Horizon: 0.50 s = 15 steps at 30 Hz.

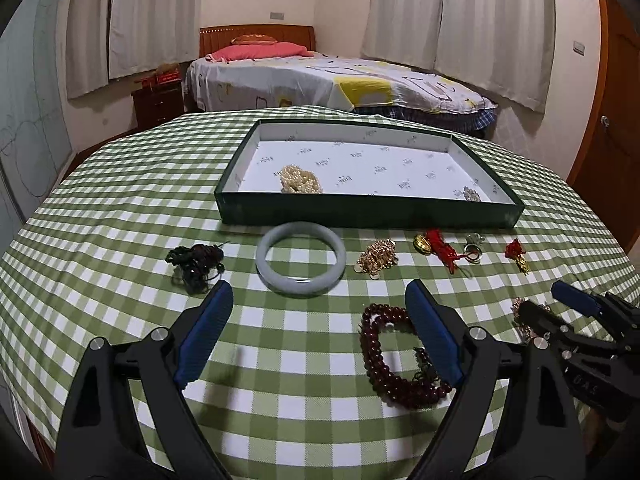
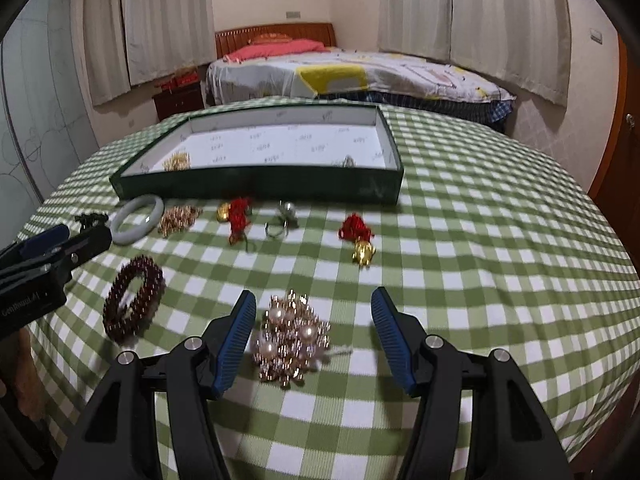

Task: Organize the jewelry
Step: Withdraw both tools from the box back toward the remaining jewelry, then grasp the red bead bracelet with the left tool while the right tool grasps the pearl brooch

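Right gripper (image 2: 314, 338) released, straddling pearl brooch (image 2: 292, 340), pin stem pointing right; left gripper (image 1: 320, 336) released.

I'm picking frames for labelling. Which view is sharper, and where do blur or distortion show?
Left wrist view is sharper: the jade bangle is crisp with a small glare streak. Right wrist view is motion-smeared on the pearl brooch and red bead bracelet. Both fisheyes bow the checked tablecloth edges.

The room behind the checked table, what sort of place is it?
Most likely a home bedroom: a made bed with a wooden headboard, a bedside cabinet, and long pale curtains along the walls.
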### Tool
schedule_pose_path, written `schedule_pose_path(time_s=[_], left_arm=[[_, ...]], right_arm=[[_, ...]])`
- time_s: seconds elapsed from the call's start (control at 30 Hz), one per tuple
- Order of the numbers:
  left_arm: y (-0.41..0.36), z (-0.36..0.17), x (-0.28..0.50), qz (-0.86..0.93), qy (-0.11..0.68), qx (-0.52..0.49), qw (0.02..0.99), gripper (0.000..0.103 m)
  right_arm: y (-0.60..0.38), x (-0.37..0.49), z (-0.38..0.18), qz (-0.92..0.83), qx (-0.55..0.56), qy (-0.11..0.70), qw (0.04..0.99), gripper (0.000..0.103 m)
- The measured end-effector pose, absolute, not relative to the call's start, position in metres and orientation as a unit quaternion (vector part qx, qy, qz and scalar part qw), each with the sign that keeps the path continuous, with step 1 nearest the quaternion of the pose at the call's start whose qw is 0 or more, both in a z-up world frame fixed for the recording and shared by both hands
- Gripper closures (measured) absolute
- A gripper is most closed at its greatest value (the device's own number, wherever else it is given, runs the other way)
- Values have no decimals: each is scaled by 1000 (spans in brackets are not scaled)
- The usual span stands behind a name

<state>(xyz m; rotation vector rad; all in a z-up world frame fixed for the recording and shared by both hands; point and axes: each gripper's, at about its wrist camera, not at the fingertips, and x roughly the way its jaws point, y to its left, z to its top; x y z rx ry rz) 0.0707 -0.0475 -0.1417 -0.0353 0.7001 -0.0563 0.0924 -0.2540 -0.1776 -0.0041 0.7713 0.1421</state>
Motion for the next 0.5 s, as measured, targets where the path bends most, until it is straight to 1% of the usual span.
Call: schedule_pose_path(time_s=[0.17,0.23,0.3,0.33,0.5], left_arm=[[-52,-144,68,-33,345,-16,938,17],[-55,-146,67,-34,349,-15,936,17],[-57,-148,66,-37,352,-14,935,17],[-59,-148,65,-39,353,-12,935,17],[-65,-149,63,-47,357,-6,933,17]], right_arm=[[-254,88,-187,71,-4,392,917,46],[-252,87,-186,73,-7,393,917,54],[-251,86,-185,80,-8,392,916,74],[-250,85,-185,83,-8,392,916,77],[-254,84,-184,83,0,391,917,78]])
